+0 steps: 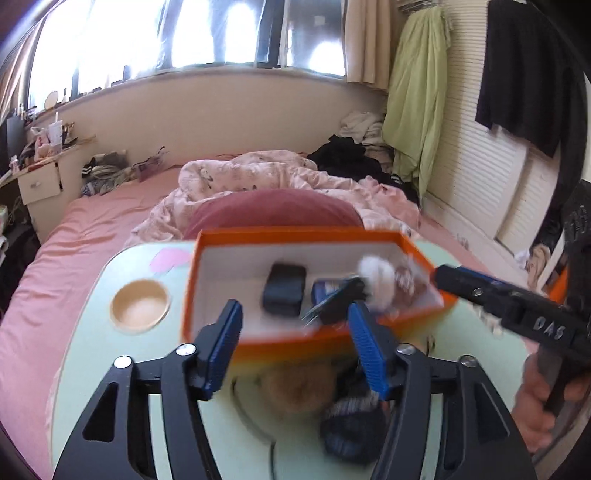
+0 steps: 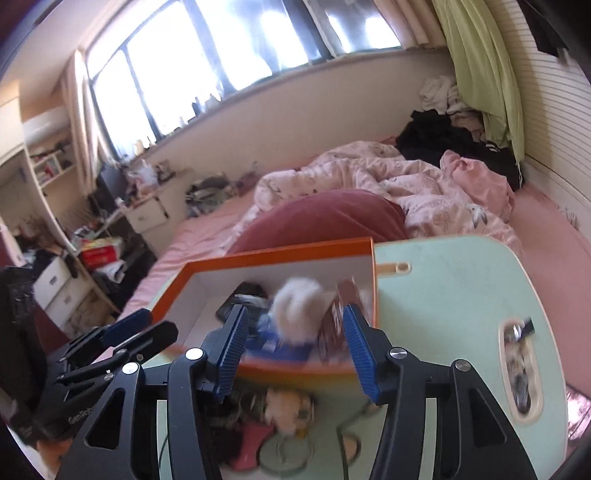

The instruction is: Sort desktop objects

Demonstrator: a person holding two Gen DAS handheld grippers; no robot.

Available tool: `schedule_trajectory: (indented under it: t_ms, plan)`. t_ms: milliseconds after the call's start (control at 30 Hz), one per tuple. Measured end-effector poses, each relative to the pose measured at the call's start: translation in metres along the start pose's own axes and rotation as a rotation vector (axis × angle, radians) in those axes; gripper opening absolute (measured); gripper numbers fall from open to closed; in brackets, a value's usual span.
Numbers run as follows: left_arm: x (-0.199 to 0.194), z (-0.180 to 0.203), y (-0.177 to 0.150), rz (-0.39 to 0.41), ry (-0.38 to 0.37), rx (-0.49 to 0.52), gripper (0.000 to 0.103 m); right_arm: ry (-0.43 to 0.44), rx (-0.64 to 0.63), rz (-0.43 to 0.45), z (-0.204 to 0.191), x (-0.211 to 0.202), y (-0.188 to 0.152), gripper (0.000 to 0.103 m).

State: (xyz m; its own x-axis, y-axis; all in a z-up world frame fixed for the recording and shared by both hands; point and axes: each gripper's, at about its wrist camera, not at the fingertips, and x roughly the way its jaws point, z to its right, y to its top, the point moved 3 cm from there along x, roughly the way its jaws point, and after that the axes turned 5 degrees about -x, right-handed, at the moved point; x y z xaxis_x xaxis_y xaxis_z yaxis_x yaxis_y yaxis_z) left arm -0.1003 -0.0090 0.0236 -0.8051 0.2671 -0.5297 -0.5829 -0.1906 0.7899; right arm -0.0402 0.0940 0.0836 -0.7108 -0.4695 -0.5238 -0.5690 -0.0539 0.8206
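Orange cardboard box (image 1: 295, 236) sits on the pale green table (image 2: 443, 295), already holding a black case (image 1: 284, 293), a white fluffy ball (image 1: 376, 275) and a blue packet (image 2: 275, 345). Both the left tongs (image 1: 295, 345) and the right tongs (image 2: 295, 347) stand released, nothing between their blue pads. More soft things lie blurred on the table just before the box, so the next pick likely calls for a slow, square approach onto one item alone. The table rests on a pink bed (image 1: 37, 258) with a rumpled quilt (image 2: 369, 177), under bright windows (image 1: 203, 33)
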Motion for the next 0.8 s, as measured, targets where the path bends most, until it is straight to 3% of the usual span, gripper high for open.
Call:
schedule_trajectory:
  t_ms: [67, 200, 267, 300, 333, 367, 400, 433, 467, 533, 800]
  plan:
    - [-0.010, -0.003, -0.015, -0.018, -0.002, 0.003, 0.070, -0.028, -0.020, -0.024, -0.003, -0.014, -0.023, 0.057]
    - [-0.020, -0.003, -0.055, -0.125, -0.031, 0.025, 0.081, -0.009, -0.041, -0.157, -0.013, -0.015, -0.072, 0.061]
    - [-0.016, 0.005, -0.073, -0.179, -0.032, 0.056, 0.081, -0.024, -0.059, -0.227, -0.019, -0.005, -0.092, 0.061]
    - [-0.010, 0.010, -0.081, -0.206, -0.022, 0.082, 0.081, -0.037, -0.084, -0.208, -0.022, -0.005, -0.093, 0.061]
    - [-0.005, 0.013, -0.088, -0.219, -0.010, 0.100, 0.081, -0.049, -0.092, -0.219, -0.024, -0.004, -0.094, 0.068]
    - [0.001, 0.016, -0.094, -0.225, 0.010, 0.114, 0.088, -0.064, -0.101, -0.223, -0.026, -0.003, -0.094, 0.070]
    - [0.003, 0.020, -0.097, -0.183, 0.060, 0.146, 0.095, -0.080, -0.113, -0.230, -0.026, -0.002, -0.095, 0.073]
    - [0.004, 0.022, -0.098, -0.172, 0.080, 0.146, 0.103, -0.098, -0.132, -0.237, -0.028, 0.000, -0.096, 0.084]
    - [0.005, 0.021, -0.098, -0.178, 0.060, 0.132, 0.103, -0.116, -0.158, -0.250, -0.030, 0.003, -0.099, 0.098]
    - [0.006, 0.019, -0.098, -0.186, 0.036, 0.126, 0.103, -0.127, -0.156, -0.248, -0.025, 0.005, -0.102, 0.103]
    - [0.007, 0.020, -0.099, -0.179, 0.035, 0.126, 0.103, -0.204, -0.179, -0.252, -0.014, 0.013, -0.102, 0.103]
